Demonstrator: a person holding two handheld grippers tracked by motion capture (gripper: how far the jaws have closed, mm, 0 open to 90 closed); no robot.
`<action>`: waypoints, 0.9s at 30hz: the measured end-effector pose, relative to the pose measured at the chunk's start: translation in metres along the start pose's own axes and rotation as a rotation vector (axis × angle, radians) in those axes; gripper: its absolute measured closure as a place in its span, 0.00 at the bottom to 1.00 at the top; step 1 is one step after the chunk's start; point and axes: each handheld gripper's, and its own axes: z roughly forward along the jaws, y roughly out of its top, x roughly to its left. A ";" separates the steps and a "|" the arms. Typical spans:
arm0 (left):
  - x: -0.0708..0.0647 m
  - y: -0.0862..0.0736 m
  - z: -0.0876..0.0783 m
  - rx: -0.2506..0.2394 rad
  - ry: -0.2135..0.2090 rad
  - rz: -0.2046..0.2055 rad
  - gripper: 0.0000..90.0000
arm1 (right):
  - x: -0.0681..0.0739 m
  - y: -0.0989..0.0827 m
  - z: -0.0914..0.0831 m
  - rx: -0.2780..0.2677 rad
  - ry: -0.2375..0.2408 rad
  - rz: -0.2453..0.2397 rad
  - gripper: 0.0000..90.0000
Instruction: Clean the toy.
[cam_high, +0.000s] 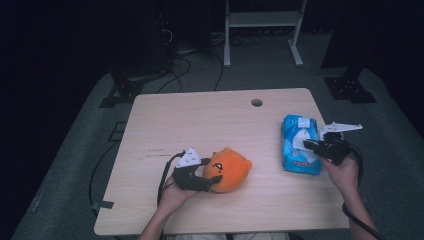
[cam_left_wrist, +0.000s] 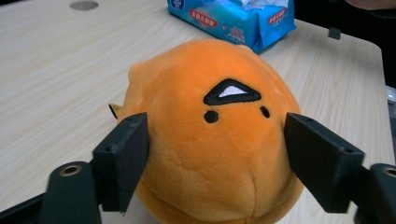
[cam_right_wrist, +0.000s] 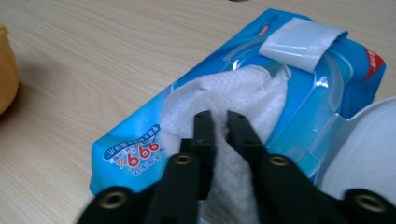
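While the left gripper (cam_left_wrist: 217, 154) brackets the orange plush toy (cam_left_wrist: 215, 135) near the table's (cam_high: 200, 115) front edge, jaws spread and seemingly touching its sides, the right gripper (cam_right_wrist: 220, 128) is pinched on a white wipe (cam_right_wrist: 219, 95) rising from the blue pack (cam_right_wrist: 140, 149), probably to pull it free; that pinch is clear in the right gripper view, a blur from above

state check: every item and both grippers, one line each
wet wipes pack: lying flat, flap peeled open, a wipe pulled up through the opening
wipe: partly out, pinched
orange plush toy: resting on table, unsqueezed
left gripper: open, jaws flanking the plush
right gripper: shut on wipe
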 end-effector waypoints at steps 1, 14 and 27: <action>0.001 -0.001 0.000 0.007 -0.004 0.002 0.32 | -0.001 0.000 -0.001 0.001 0.006 0.009 0.96; 0.003 -0.002 0.003 0.016 -0.038 0.019 0.43 | 0.047 0.025 -0.051 -0.159 0.252 -0.057 0.97; 0.001 -0.002 0.003 0.017 -0.045 0.050 0.43 | 0.159 0.022 -0.051 -0.101 0.604 -0.221 0.97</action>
